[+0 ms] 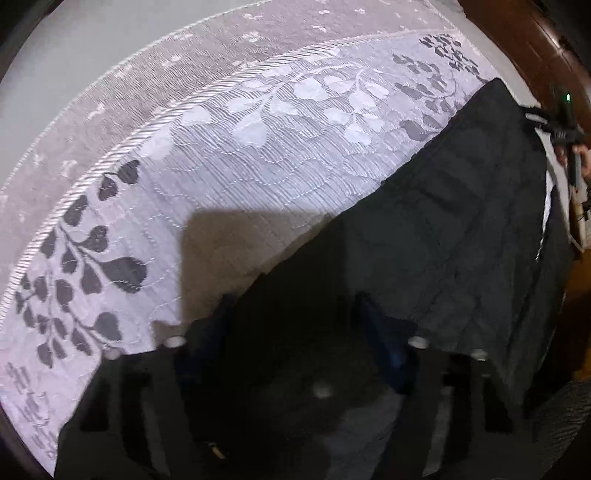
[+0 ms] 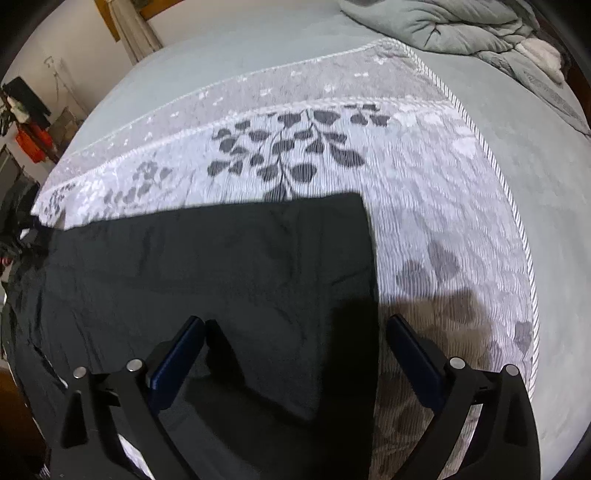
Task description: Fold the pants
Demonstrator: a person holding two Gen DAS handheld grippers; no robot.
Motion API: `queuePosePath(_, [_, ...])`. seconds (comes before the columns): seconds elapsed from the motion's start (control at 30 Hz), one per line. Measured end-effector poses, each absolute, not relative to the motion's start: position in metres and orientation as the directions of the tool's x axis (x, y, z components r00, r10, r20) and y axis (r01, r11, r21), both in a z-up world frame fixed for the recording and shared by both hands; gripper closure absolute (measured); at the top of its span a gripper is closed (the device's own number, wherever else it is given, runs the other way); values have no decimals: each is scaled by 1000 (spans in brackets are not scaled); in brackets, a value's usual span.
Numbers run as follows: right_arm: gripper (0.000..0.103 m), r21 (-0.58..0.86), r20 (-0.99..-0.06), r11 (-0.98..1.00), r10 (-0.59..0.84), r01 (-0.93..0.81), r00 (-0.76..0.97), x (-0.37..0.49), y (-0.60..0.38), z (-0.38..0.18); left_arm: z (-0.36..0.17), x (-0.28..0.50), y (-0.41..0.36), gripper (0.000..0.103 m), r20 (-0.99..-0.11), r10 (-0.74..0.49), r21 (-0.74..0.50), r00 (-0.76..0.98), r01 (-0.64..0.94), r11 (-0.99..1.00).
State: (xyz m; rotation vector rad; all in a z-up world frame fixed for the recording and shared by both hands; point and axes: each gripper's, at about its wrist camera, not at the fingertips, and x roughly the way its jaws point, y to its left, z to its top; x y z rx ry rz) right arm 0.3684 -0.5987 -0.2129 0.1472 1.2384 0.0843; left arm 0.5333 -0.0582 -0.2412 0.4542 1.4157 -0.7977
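Dark pants [image 2: 221,266] lie flat on a leaf-patterned bedspread [image 2: 424,206], their right edge straight. My right gripper [image 2: 295,325] is open; its left finger [image 2: 177,362] hangs over the cloth and its right finger [image 2: 413,362] over the bedspread just past the pants' edge. In the left wrist view the pants [image 1: 461,221] stretch away to the upper right. My left gripper [image 1: 295,306] hovers low over their near end, jaws apart, fingers dark and blurred against the cloth. The right gripper [image 1: 565,125] shows far off at the pants' other end.
The bedspread [image 1: 258,166] lies on a grey-green bed [image 2: 535,166]. A crumpled grey duvet [image 2: 461,26] sits at the far right corner. Wooden furniture [image 1: 517,33] stands beyond the bed. Room clutter [image 2: 26,122] is at the far left.
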Motion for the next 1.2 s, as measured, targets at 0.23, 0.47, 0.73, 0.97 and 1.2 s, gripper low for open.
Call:
queuePosePath(0.23, [4,109,-921,993,87,37,379,399,-601,-206,-231,528,-53,76,-980,-199,-118,21,743,659])
queuePosePath(0.47, [32,58,-934,997,35,54,354,429,-602,-223,-230,523,-56,81,-971,-233,-125,47,734,667])
queuePosePath(0.73, [77,-48,-900,999,-41,-7,435,422,-583,-200,-222,516,-57,82,-969,-216,-69,117,713,697])
queuePosePath(0.97, [78,64,-769,998,32,27,638,367,-582,-118,-173,483,-44,86,-935,-262,-30,239,681,731])
queuePosePath(1.2, [78,151,-621,988,70,31,781,269,-585,-50,-94,384,-17,87,-866,-328,2,378,657,753])
